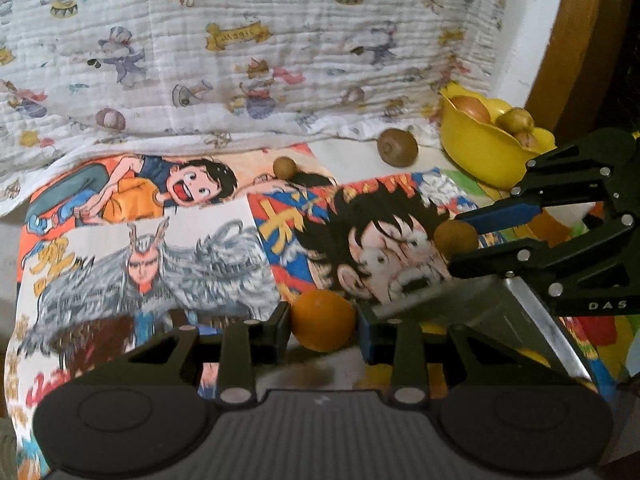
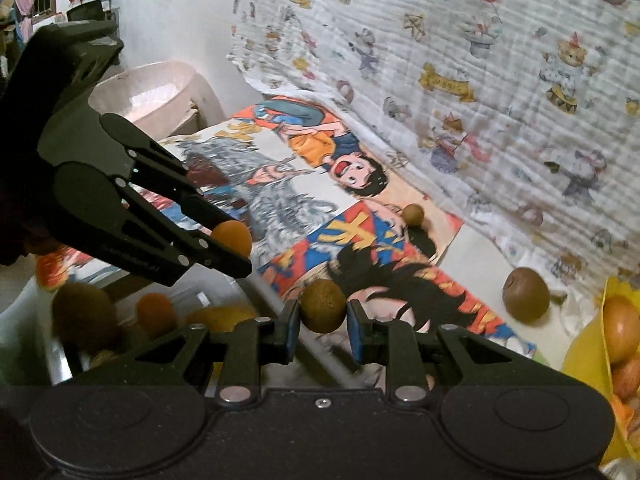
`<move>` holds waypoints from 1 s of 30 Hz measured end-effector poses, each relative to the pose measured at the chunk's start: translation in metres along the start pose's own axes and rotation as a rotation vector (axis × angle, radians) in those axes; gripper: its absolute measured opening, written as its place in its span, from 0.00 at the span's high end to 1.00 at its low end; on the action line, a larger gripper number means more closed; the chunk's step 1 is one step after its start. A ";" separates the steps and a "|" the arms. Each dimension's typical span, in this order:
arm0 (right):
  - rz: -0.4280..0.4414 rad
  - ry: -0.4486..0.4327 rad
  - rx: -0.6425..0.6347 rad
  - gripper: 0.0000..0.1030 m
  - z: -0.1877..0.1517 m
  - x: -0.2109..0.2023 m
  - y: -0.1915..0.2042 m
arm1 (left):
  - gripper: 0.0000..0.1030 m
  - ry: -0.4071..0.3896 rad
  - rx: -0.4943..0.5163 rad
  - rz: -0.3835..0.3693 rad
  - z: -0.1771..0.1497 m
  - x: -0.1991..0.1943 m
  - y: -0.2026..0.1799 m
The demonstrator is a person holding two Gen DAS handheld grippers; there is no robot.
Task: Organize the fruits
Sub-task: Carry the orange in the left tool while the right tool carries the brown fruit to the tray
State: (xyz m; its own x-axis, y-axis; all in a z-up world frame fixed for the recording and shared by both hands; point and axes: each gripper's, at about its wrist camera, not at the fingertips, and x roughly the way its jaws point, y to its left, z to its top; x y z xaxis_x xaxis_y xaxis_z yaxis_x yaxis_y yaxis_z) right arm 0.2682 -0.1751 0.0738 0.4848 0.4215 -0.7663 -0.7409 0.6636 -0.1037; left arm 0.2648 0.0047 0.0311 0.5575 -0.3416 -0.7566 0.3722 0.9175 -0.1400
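Between my left gripper's [image 1: 323, 322] pads there's an orange [image 1: 322, 320]; my right gripper [image 2: 322, 326] pinches a small brown fruit [image 2: 322, 311]. Some fruit's already in the near-left bin [image 2: 24, 320], but two brown ones [image 2: 525, 294] [image 2: 412, 214] still sit far out by the yellow bowl [image 1: 480, 152], so I'd say partway.

Dim indoor light, soft motion blur, fisheye-bent dark corners.
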 end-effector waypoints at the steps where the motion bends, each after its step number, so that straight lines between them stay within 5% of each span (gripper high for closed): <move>1: 0.004 0.000 -0.001 0.74 -0.004 -0.003 0.003 | 0.64 0.000 0.001 -0.001 -0.004 -0.003 -0.002; 13: 0.067 -0.005 -0.015 0.74 -0.036 -0.031 0.044 | 0.64 -0.025 0.024 -0.006 -0.038 -0.034 -0.022; 30: 0.165 0.137 -0.080 0.74 -0.033 0.004 0.052 | 0.63 0.028 -0.007 0.035 -0.047 -0.015 -0.002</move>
State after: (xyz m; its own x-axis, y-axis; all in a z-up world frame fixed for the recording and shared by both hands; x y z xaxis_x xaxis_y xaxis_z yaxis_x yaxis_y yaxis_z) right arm 0.2162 -0.1596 0.0444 0.2905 0.4284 -0.8556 -0.8421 0.5390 -0.0160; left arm 0.2204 0.0175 0.0125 0.5493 -0.3037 -0.7785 0.3475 0.9303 -0.1177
